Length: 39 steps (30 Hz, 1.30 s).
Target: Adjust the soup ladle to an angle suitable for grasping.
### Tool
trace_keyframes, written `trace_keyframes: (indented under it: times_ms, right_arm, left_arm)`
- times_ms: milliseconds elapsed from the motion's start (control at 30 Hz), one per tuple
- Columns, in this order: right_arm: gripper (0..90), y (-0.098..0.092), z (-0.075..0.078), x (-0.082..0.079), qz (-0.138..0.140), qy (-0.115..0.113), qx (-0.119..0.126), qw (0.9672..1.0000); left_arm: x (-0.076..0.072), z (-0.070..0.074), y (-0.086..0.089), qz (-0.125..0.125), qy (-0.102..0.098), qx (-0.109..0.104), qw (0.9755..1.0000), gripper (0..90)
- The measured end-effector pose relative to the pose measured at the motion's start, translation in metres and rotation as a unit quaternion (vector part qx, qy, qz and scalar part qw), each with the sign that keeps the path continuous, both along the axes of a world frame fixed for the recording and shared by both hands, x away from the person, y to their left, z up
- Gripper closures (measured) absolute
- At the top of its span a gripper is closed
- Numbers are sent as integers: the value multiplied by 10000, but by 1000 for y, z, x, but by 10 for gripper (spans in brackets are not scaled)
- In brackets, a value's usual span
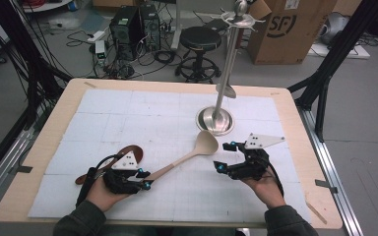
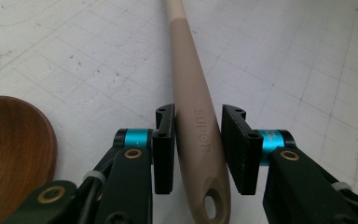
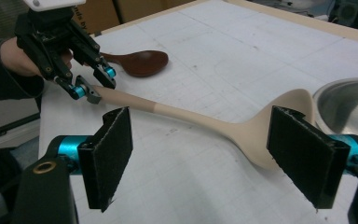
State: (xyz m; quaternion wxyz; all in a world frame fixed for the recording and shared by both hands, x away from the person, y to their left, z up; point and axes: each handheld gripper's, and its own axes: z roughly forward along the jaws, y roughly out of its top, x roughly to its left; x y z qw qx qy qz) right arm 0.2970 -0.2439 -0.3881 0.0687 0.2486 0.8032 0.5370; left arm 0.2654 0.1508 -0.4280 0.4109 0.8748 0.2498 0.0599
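White gridded mat on table; left gripper [image 2: 198, 149] pinches beige long-handled ladle spoon [image 1: 193, 153] by its tail, likely for lifting. Right gripper [image 3: 212, 156] spread wide, waiting.

The ladle [image 1: 189, 153] lies slantwise on the mat [image 1: 128, 113], bowl just before the stand's base [image 1: 215, 120]; the wooden spoon [image 1: 128, 151] lies left of its handle, near the left gripper [image 1: 145, 179]

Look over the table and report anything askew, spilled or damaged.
Nothing spilled or broken. The long beige ladle lies diagonally on the white gridded mat, its bowl end close by the steel utensil stand's round base rather than hung up. A dark brown wooden spoon lies near the left claw.
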Motion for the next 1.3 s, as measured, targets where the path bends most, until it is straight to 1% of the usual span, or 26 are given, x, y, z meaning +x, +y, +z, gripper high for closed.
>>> trace_keyframes:
  times_ms: [267, 367, 500, 533, 633, 733, 833, 967, 1033, 1067, 1133, 1200, 1300]
  right_arm:
    - [222, 12, 0, 1, 260, -4, -75, 9996]
    - [223, 16, -1, 2, 308, 6, -101, 9995]
    - [232, 25, -2, 4, 443, 48, -169, 9989]
    - [239, 28, -2, 4, 529, 49, -205, 9984]
    - [239, 34, -4, 5, 643, 83, -255, 9976]
    - [239, 38, -6, 6, 699, 102, -295, 9971]
    - [239, 42, -8, 7, 721, 143, -311, 9968]
    - [240, 47, -10, 8, 828, 166, -392, 9957]
    - [240, 50, -12, 9, 871, 171, -439, 9951]
    - [240, 53, -12, 9, 900, 174, -467, 9947]
    - [240, 56, -14, 10, 941, 159, -515, 9941]
    - [240, 59, -15, 11, 955, 218, -572, 9935]
    - [241, 64, -18, 11, 1009, 235, -676, 9923]
  left_arm:
    - [-1, 2, -2, -97, 5, -30, 9999, 665]
    - [-2, 3, -3, -126, 10, -42, 9999, 665]
    - [-3, 4, -5, -185, 7, -35, 9998, 665]
    - [-3, 4, -5, -186, 5, -39, 9998, 665]
    - [-5, 6, -7, -238, -4, -54, 9997, 665]
    - [-6, 6, -9, -255, -7, -84, 9996, 665]
    - [-6, 7, -10, -300, -15, -67, 9995, 665]
    - [-7, 8, -11, -345, -13, -83, 9994, 665]
    - [-7, 8, -13, -377, -29, -70, 9993, 665]
    - [-8, 8, -13, -370, -22, -99, 9993, 665]
    - [-8, 9, -14, -402, -27, -72, 9992, 664]
    - [-9, 9, -15, -413, -25, -94, 9991, 665]
    - [-9, 10, -16, -439, -23, -95, 9990, 665]
